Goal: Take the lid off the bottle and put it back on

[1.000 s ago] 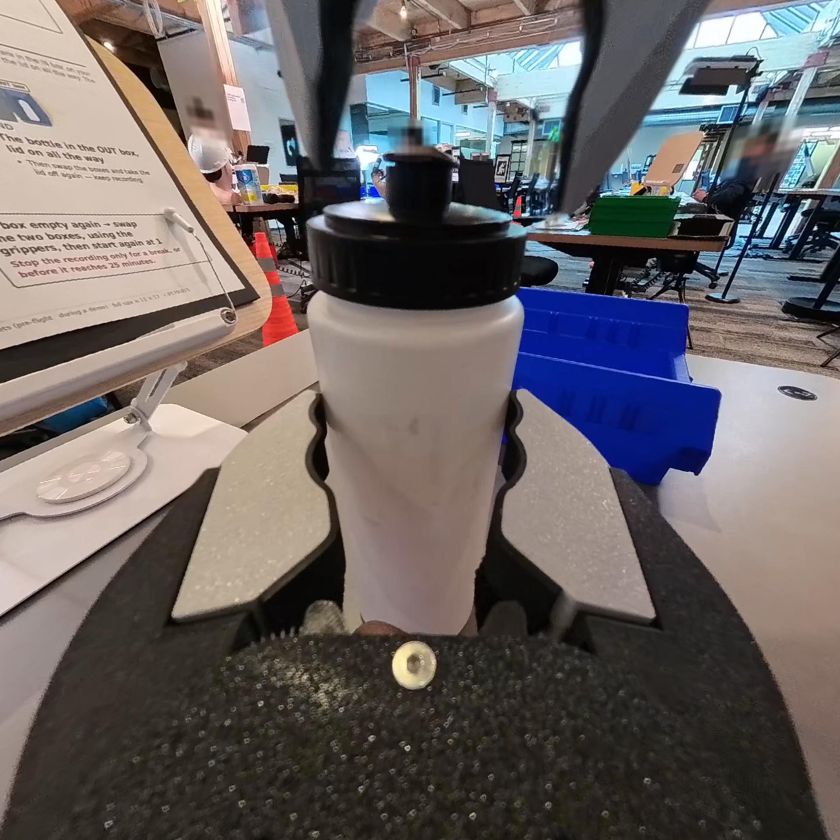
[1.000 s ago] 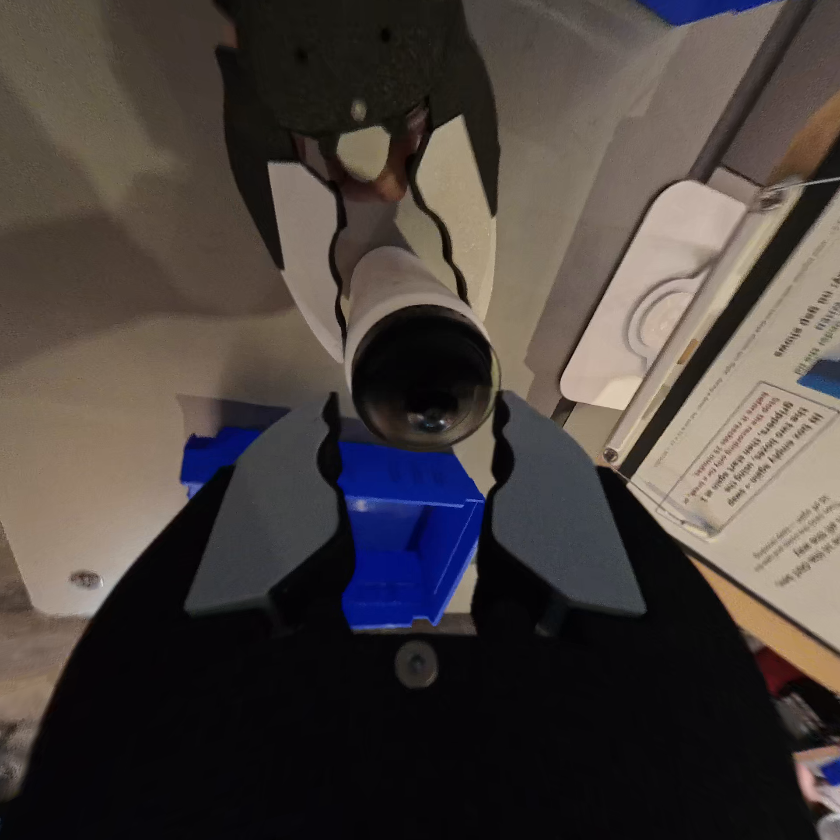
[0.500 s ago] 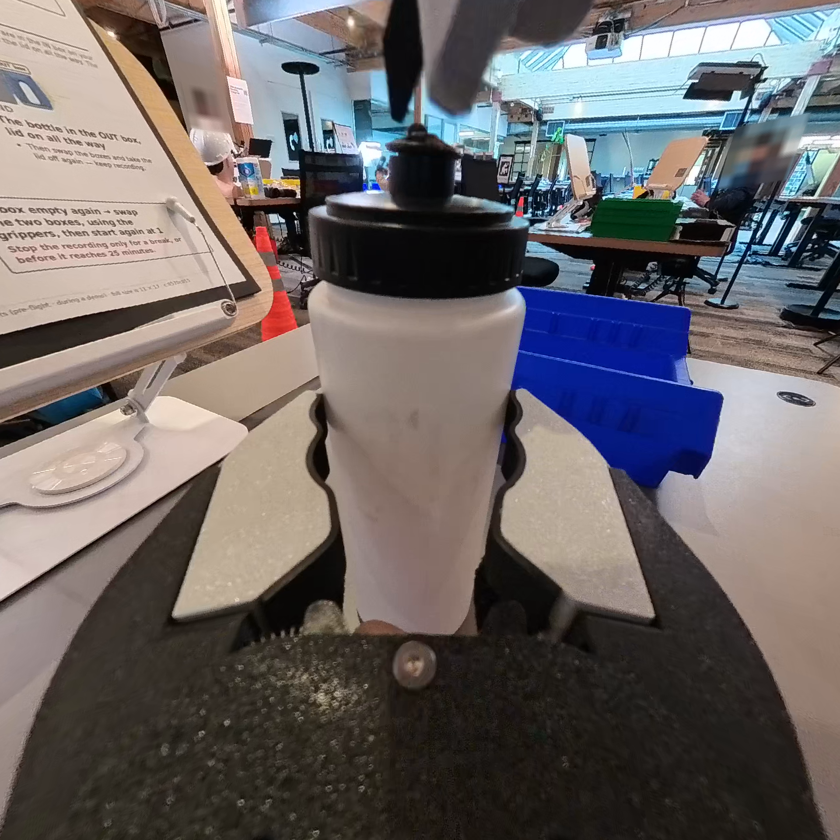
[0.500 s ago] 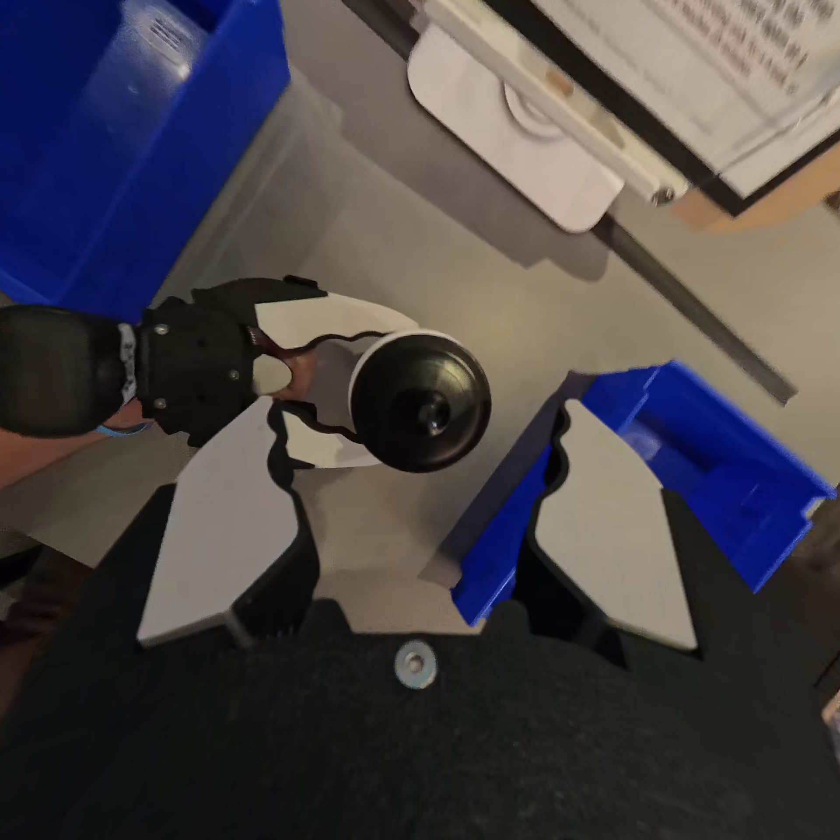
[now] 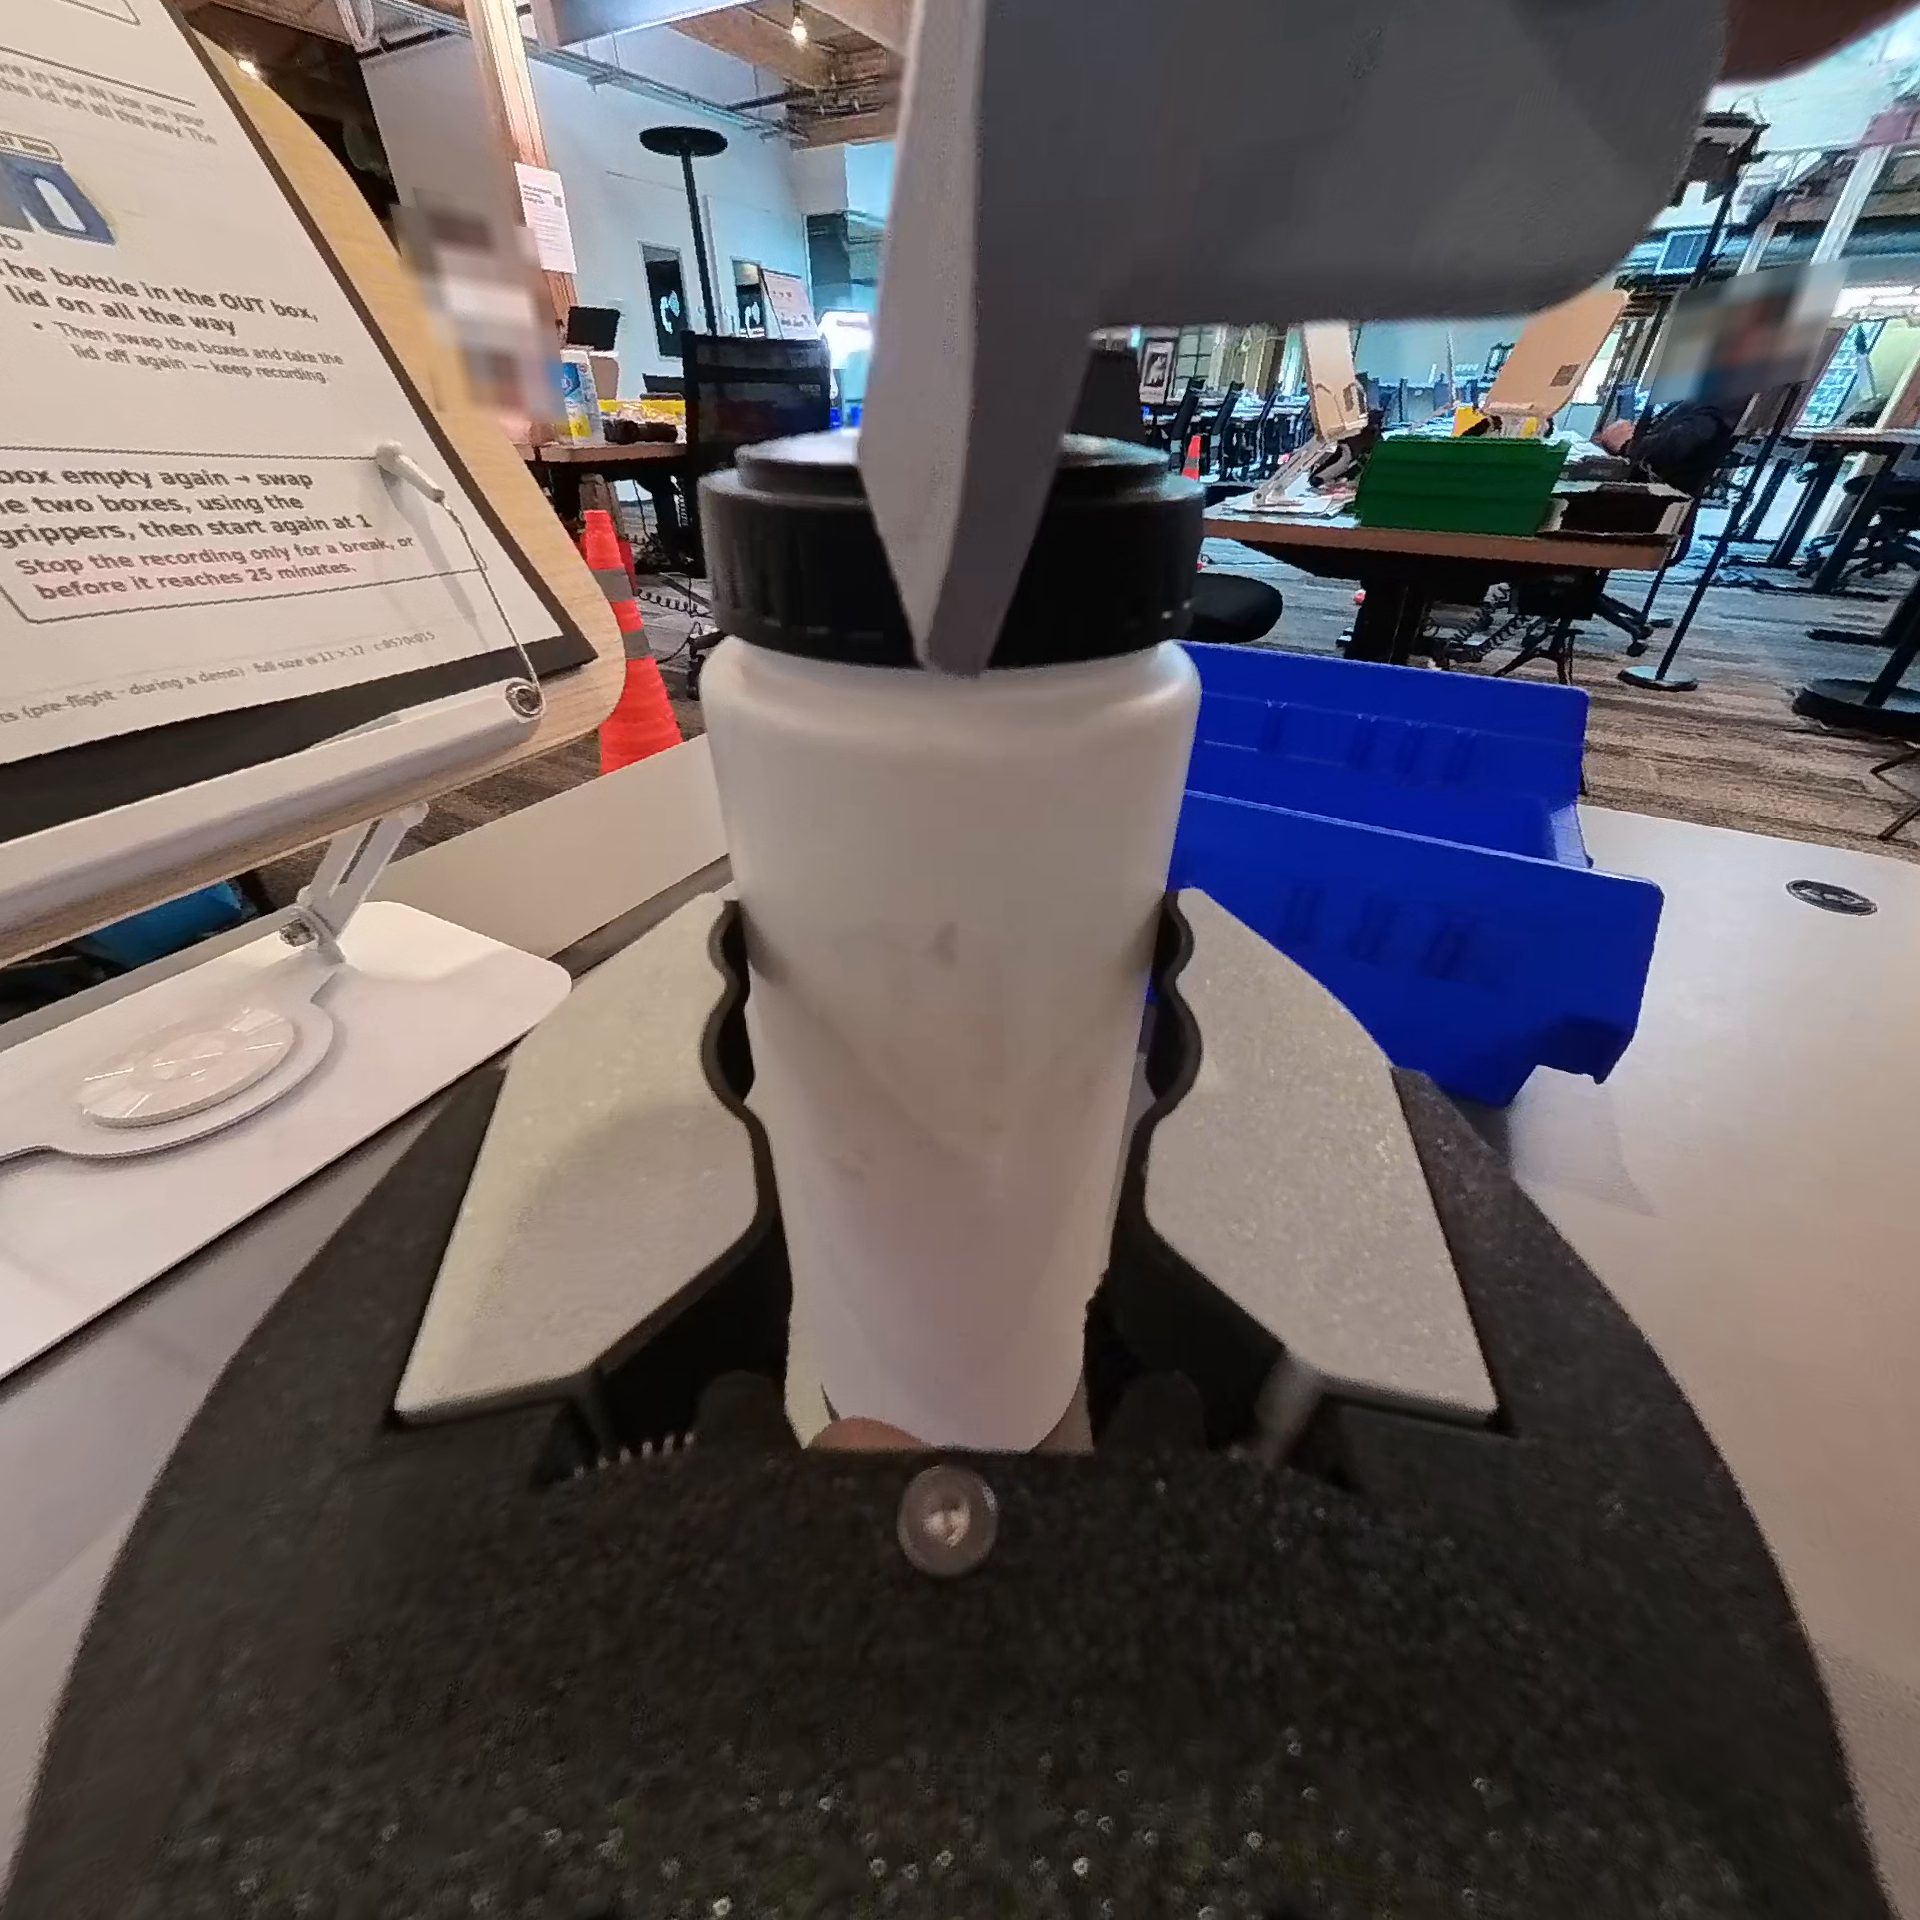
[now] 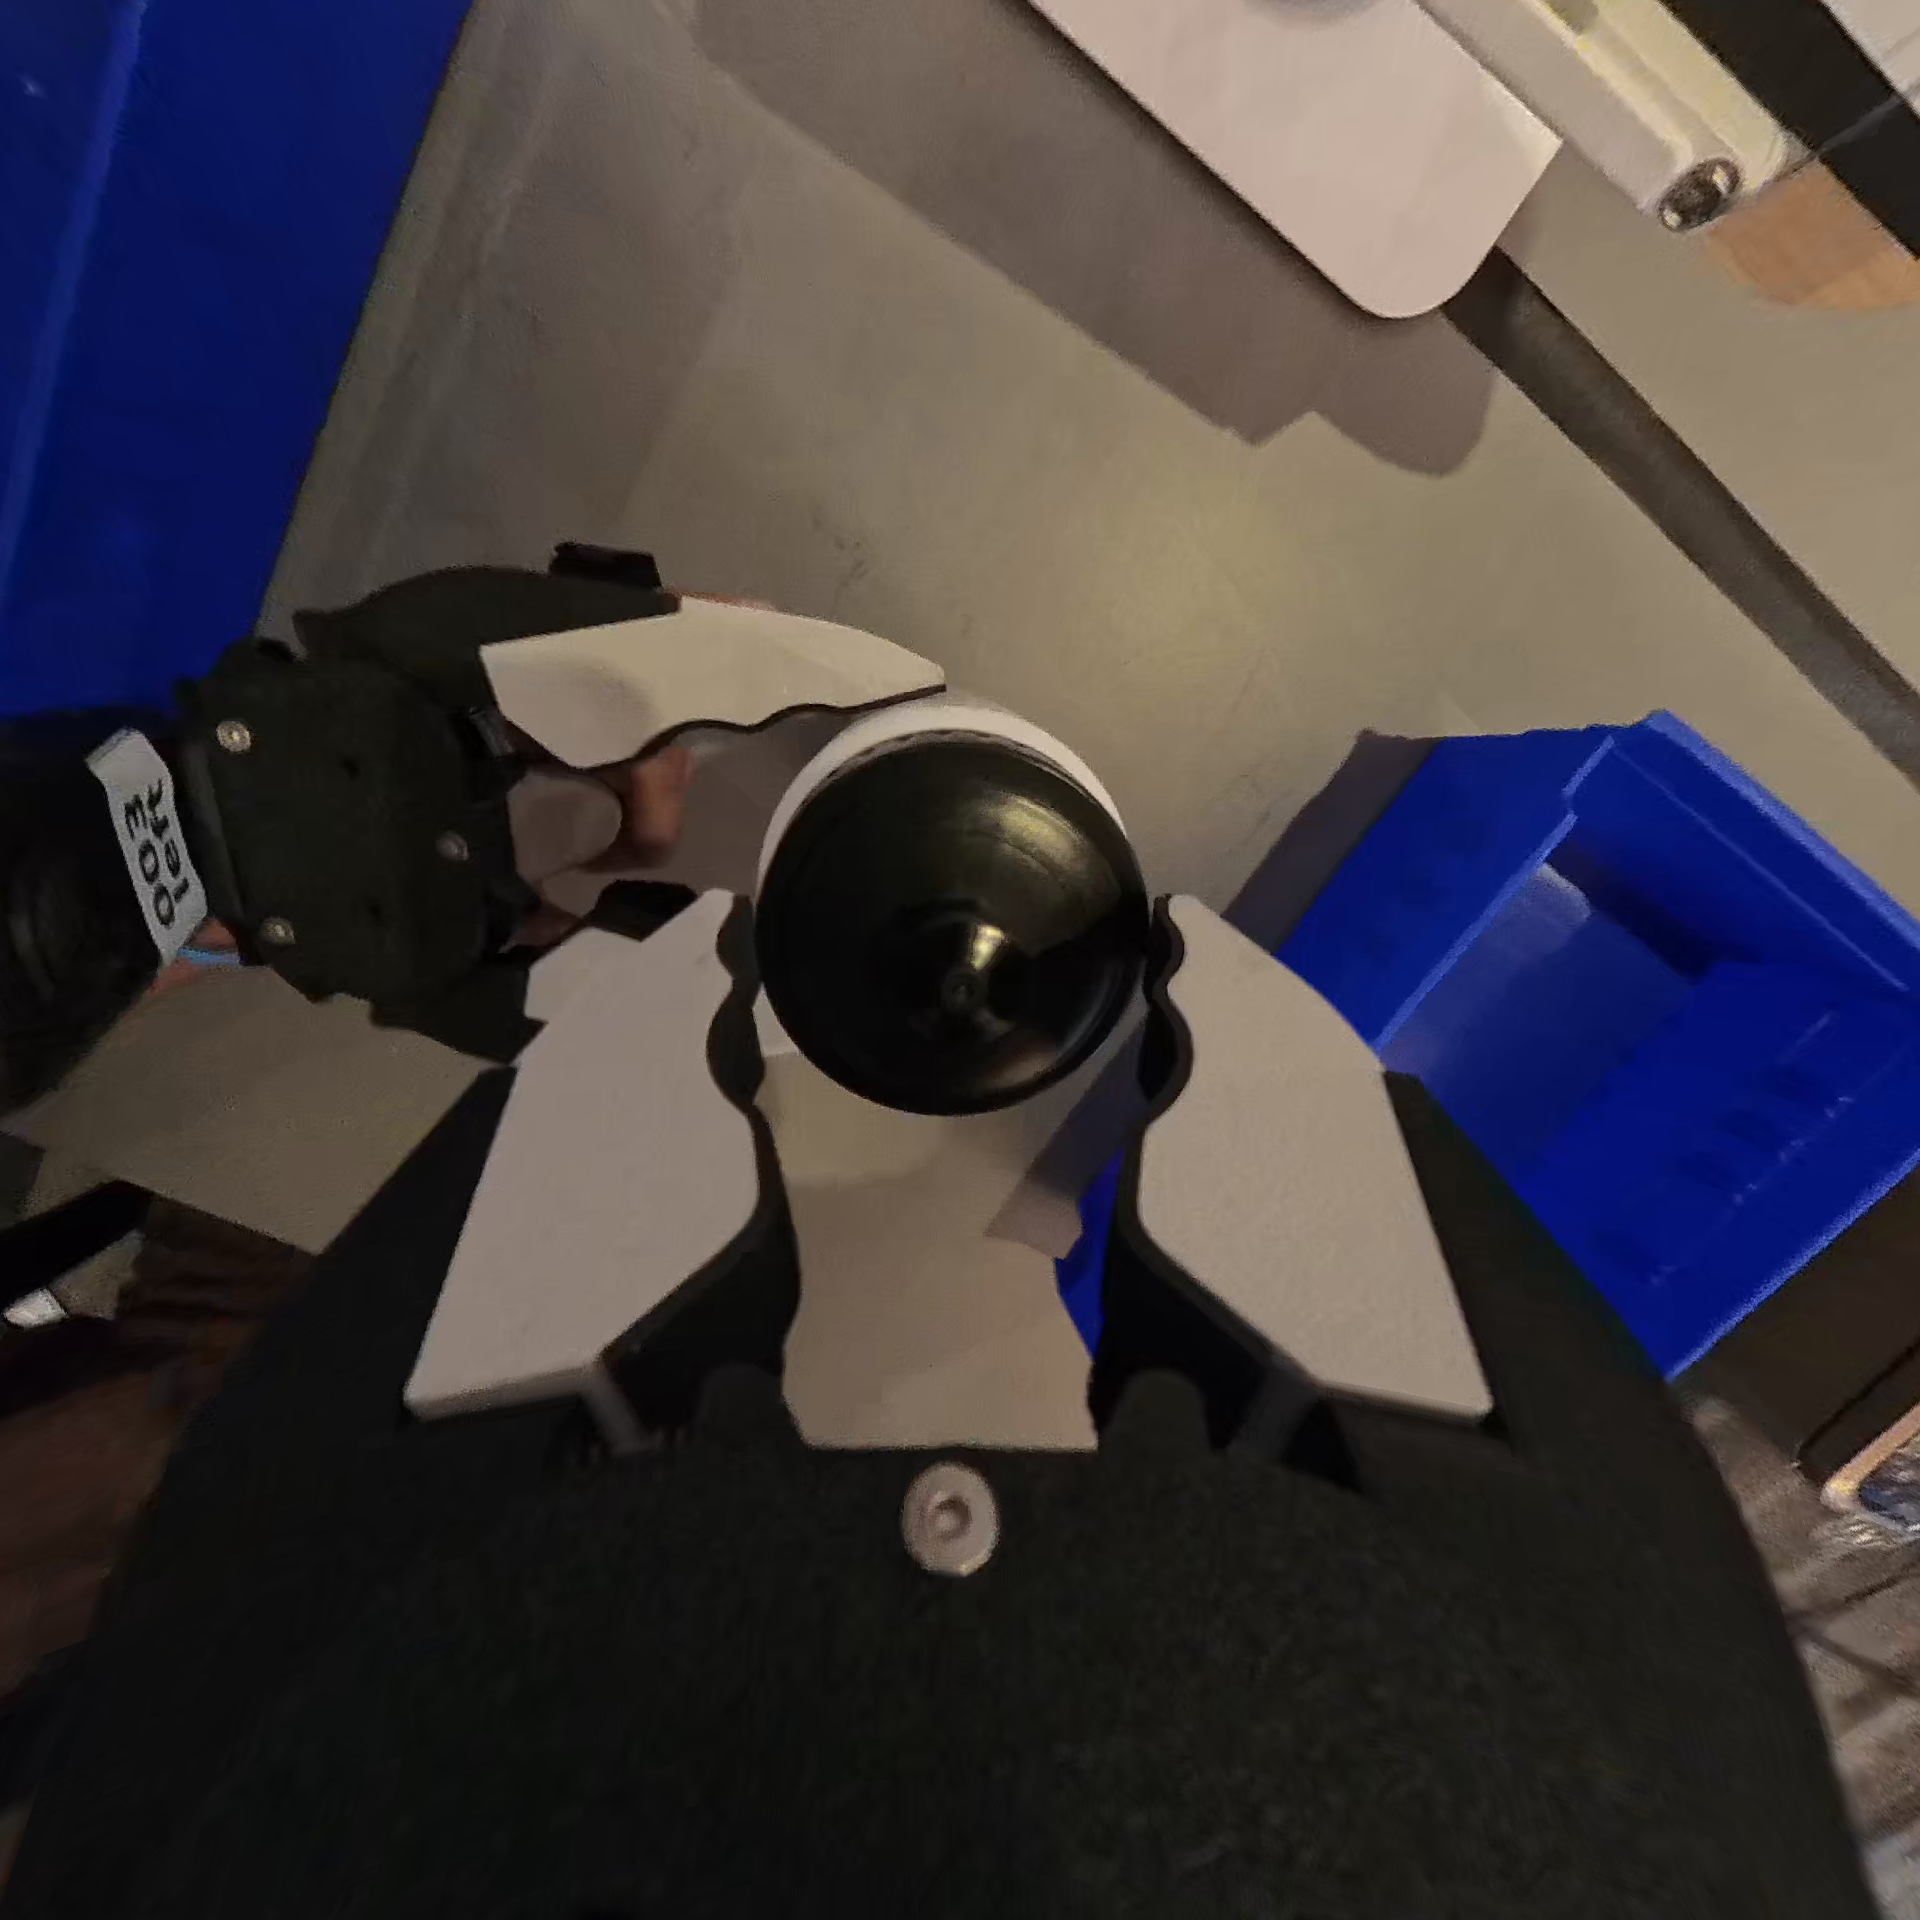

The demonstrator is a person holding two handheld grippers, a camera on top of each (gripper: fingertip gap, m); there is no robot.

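the white bottle stands upright off the tabletop, its body clamped by the left gripper fingers, and the right gripper comes straight down its long axis, fingers closed on the black lid.

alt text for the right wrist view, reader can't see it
Looking down, the right gripper closes its grey fingers around the black lid of a white bottle, which the left gripper clamps from the side. Blue bins sit on the grey table.
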